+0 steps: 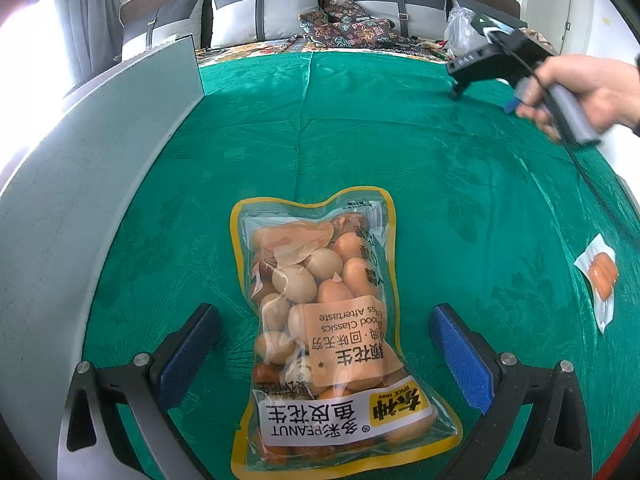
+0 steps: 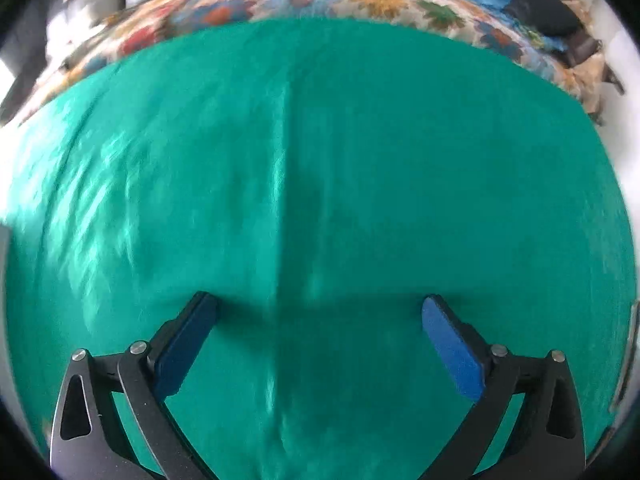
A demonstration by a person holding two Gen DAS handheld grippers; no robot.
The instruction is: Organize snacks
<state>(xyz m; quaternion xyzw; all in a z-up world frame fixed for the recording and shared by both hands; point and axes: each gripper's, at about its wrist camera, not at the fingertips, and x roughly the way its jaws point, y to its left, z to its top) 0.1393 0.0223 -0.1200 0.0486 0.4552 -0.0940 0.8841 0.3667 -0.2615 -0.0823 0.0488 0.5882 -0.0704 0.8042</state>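
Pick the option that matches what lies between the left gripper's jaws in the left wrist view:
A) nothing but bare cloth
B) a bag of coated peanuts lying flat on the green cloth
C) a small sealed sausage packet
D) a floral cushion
B: the peanut bag lies flat on the green cloth between the open jaws of the left gripper, its pads clear of it; the sausage packet lies off to the right.

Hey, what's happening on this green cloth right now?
A person is sorting snacks with two handheld grippers. The left gripper sits open around a clear yellow-edged bag of peanuts lying flat on the green tablecloth. The right gripper is open and empty over bare cloth. A small orange sausage packet lies apart.
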